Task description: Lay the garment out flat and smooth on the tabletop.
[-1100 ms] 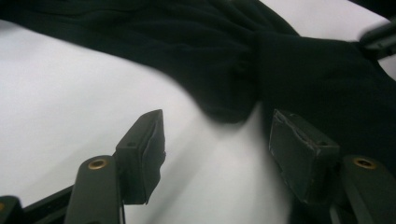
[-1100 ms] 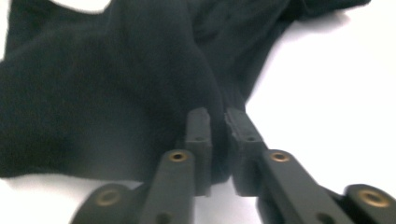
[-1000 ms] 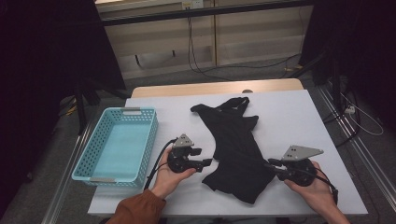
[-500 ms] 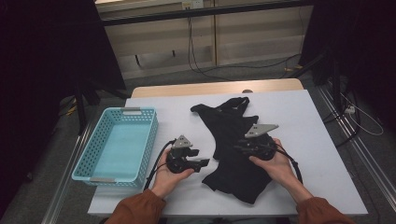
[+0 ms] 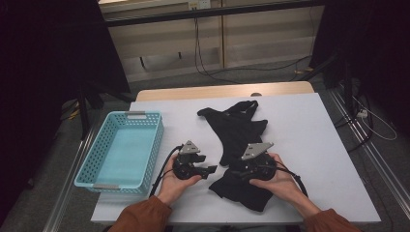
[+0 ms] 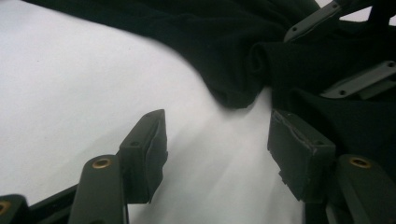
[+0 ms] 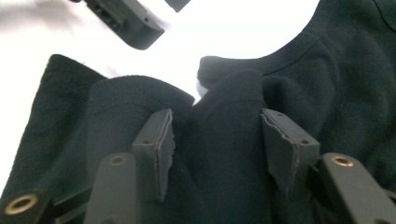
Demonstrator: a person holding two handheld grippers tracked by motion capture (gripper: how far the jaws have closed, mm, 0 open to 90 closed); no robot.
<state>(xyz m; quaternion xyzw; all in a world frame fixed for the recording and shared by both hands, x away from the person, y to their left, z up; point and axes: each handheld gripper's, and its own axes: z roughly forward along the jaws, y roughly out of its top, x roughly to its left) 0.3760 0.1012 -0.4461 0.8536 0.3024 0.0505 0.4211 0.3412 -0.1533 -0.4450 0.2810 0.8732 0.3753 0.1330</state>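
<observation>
A: Logging largest first: white table (image 5: pixel 309 145), matte and smooth. Black garment (image 5: pixel 239 140), soft knit, lies rumpled from near the table's far edge down its middle toward the near edge. Turquoise plastic basket (image 5: pixel 121 150), perforated walls, sits at the left edge with nothing in it.

B: Progress?

A: Early, by my reading. Garment isn't folded and isn't in the basket; a folding or stowing step looks left.

B: Tools?

A: Right gripper (image 7: pixel 215 140) rests on the garment's near part, jaws just opened wider, apart, a raised fold of cloth between them; pads don't press it. Left gripper (image 6: pixel 217 154) sits on bare table just beside the cloth's left edge, jaws apart, nothing between them.
</observation>
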